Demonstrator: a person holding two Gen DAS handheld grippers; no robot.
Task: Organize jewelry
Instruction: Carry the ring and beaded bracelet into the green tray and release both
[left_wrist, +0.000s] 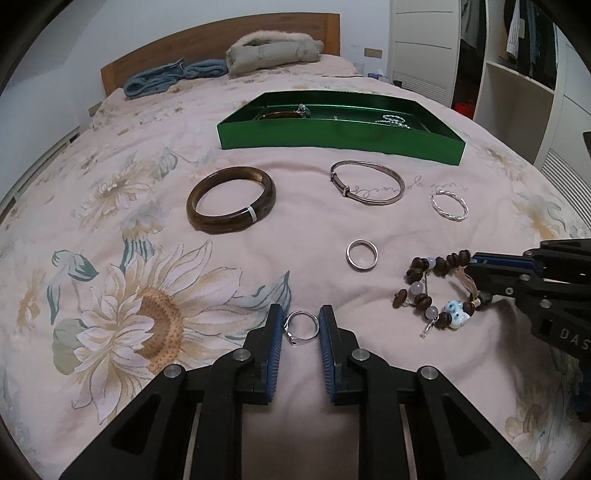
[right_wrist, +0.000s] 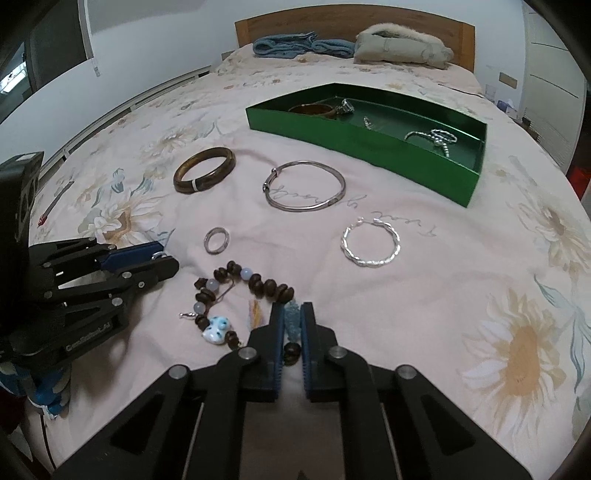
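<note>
Both wrist cameras sit low and close over the near end of the bed (left_wrist: 258, 258), tilted downward and facing its far headboard (right_wrist: 354, 27). The left view looks from the left, the right from the right. They share the green tray (left_wrist: 340, 138) far off, the loose jewelry, and each other's tool at the frame edge.

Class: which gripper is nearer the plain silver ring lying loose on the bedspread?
Left. The left gripper sits just below the plain silver ring; the right gripper is farther, across the beaded bracelet.
</note>
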